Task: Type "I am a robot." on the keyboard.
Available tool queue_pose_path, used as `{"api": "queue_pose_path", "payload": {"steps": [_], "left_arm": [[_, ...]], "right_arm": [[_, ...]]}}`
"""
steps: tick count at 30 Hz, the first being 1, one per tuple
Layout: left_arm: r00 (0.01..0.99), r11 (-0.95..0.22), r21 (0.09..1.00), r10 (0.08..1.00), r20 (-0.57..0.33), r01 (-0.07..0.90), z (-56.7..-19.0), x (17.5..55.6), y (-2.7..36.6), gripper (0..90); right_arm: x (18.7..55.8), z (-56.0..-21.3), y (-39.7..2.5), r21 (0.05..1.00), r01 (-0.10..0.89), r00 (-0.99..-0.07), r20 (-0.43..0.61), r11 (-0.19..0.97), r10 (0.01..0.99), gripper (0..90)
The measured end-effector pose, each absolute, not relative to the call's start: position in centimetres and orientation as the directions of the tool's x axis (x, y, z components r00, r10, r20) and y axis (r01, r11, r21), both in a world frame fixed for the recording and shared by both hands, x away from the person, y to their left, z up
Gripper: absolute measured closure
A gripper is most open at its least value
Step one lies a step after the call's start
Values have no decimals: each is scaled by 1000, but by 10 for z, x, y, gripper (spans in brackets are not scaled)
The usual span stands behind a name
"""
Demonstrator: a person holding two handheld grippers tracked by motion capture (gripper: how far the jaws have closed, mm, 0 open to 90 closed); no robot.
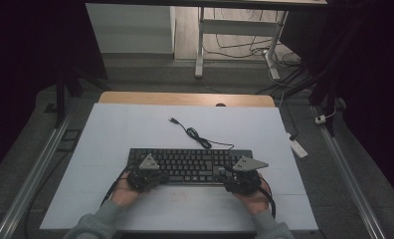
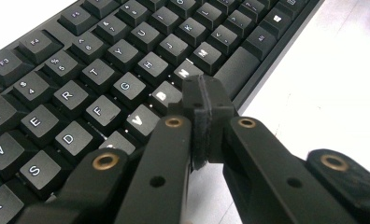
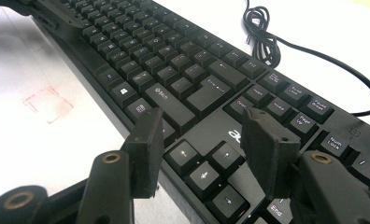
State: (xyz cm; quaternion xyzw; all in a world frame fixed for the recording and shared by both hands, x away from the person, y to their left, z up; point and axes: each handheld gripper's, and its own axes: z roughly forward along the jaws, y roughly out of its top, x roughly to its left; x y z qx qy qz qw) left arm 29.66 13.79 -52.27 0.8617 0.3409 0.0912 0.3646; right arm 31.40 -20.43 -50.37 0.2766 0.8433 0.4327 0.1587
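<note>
Carefully pressing keys with both grippers

Closed tight, the left gripper (image 2: 202,100) had its two jaws pinched together with nothing between them, forming a single blunt tip that hovered over or just touched the bottom letter row near the N key. The right gripper (image 3: 199,140) stood with its jaws wide apart and empty, hanging above the arrow keys.

To do this step well, the closed tip probably needed to come straight down on the middle of one key, so that it would not catch a neighbour; the open jaws looked too broad for a single key and would likely need closing first.

The keyboard (image 1: 190,166) lay toward the near edge of the white worktop (image 1: 110,134), roughly centred between its left and right edges, with its long side parallel to that edge. Its cable (image 1: 197,135) ran off toward the far edge in a loose tangle.

Both hands came in over the near edge, the left hand (image 1: 124,194) at the keyboard's left end and the right hand (image 1: 253,198) at its right end, wrists low, grippers pointing forward and down.
</note>
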Motion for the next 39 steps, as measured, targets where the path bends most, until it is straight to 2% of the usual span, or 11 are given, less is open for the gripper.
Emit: {"api": "queue_pose_path", "payload": {"steps": [11, 13, 20, 25, 31, 39], "left_arm": [[748, -482, 717, 659, -81, 503, -519, 294, 140, 868], [744, -458, 735, 662, -93, 499, -515, 294, 144, 819], [703, -372, 776, 700, -125, 509, -504, 292, 163, 531], [668, -330, 782, 730, -144, 528, -499, 292, 178, 411], [650, -318, 778, 745, -148, 542, -496, 293, 188, 344], [628, -307, 773, 764, -148, 555, -495, 294, 199, 310]], "right_arm": [[314, -503, -205, 819, 328, -796, -29, 471, 605, 493], [314, -503, -205, 818, 328, -796, -30, 472, 604, 493], [314, -503, -205, 822, 327, -796, -25, 465, 604, 492], [314, -503, -207, 821, 330, -794, -25, 466, 607, 492], [313, -503, -207, 821, 332, -792, -25, 465, 610, 492], [312, -502, -211, 827, 331, -791, -20, 455, 612, 492]]}}
